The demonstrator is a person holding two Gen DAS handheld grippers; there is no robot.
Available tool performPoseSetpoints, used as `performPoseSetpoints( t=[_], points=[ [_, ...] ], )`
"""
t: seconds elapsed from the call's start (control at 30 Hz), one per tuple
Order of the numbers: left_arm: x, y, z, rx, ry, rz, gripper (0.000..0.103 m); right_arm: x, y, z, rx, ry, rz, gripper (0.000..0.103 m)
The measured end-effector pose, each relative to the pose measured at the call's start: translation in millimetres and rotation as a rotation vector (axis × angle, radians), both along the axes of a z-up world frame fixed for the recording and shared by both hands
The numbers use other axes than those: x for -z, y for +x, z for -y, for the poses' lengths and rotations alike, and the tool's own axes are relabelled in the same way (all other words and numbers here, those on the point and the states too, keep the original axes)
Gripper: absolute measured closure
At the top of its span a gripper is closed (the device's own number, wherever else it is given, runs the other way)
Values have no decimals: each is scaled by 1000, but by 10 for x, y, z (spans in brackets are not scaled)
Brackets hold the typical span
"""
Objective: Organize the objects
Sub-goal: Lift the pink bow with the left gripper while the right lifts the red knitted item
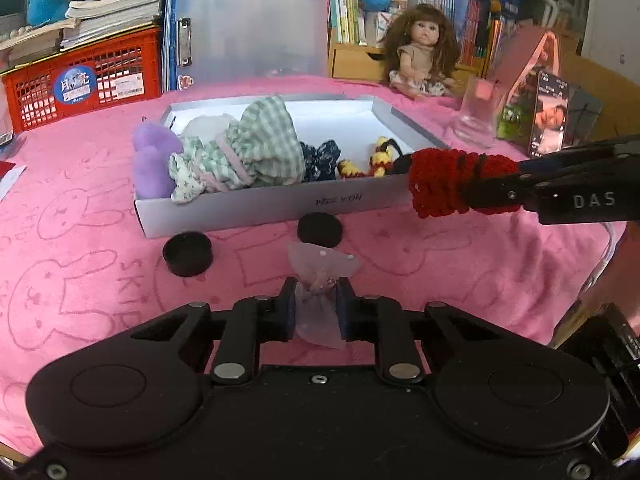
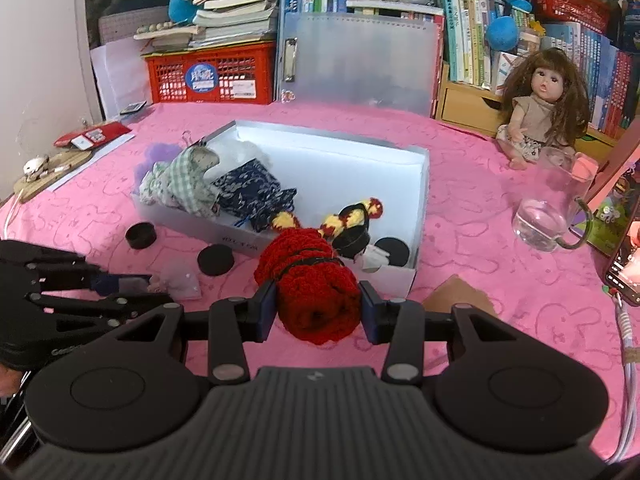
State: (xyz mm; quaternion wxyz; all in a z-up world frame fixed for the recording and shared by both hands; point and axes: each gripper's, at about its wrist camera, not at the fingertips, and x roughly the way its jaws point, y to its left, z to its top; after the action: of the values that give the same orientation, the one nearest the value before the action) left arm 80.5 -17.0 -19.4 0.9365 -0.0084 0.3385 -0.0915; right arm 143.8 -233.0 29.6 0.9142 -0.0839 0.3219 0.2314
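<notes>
A white box (image 1: 256, 210) (image 2: 420, 184) sits on the pink cloth and holds a green checked pouch (image 1: 256, 148) (image 2: 188, 180), a purple plush (image 1: 152, 160), a navy pouch (image 1: 320, 158) (image 2: 252, 196) and a yellow-red knitted toy (image 1: 376, 158) (image 2: 360, 210). My left gripper (image 1: 316, 294) (image 2: 148, 280) is shut on a translucent pink bag (image 1: 320, 268) (image 2: 176, 280) just in front of the box. My right gripper (image 2: 318, 300) (image 1: 476, 188) is shut on a red knitted roll (image 2: 316, 284) (image 1: 452, 182) at the box's near right corner.
Two black lids (image 1: 187, 253) (image 1: 320, 230) lie in front of the box. A doll (image 1: 420, 52) (image 2: 540, 100), a glass pitcher (image 1: 476, 114) (image 2: 552, 208), a red crate (image 1: 84, 76) (image 2: 208, 74) and book stacks ring the cloth. A phone (image 2: 624, 256) lies at right.
</notes>
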Motion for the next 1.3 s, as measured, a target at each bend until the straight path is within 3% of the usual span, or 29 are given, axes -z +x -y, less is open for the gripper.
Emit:
performPoseSetpoints(
  t=[0.37,0.67,0.83,1.3],
  points=[
    [-267,48,-58,-28,-10,69,85,-39,49,-19,41,2,3,56],
    [-489,415,-212,-81,-52,92,85,-116,171,-62,64,4,29,56],
    [-481,688,-282,-124,-74,61,85,-142,335,-33,95,36,10,56],
    [-337,1074,-179,-144,-40,24,85,-161,826,128,201,179,-96,58]
  ],
)
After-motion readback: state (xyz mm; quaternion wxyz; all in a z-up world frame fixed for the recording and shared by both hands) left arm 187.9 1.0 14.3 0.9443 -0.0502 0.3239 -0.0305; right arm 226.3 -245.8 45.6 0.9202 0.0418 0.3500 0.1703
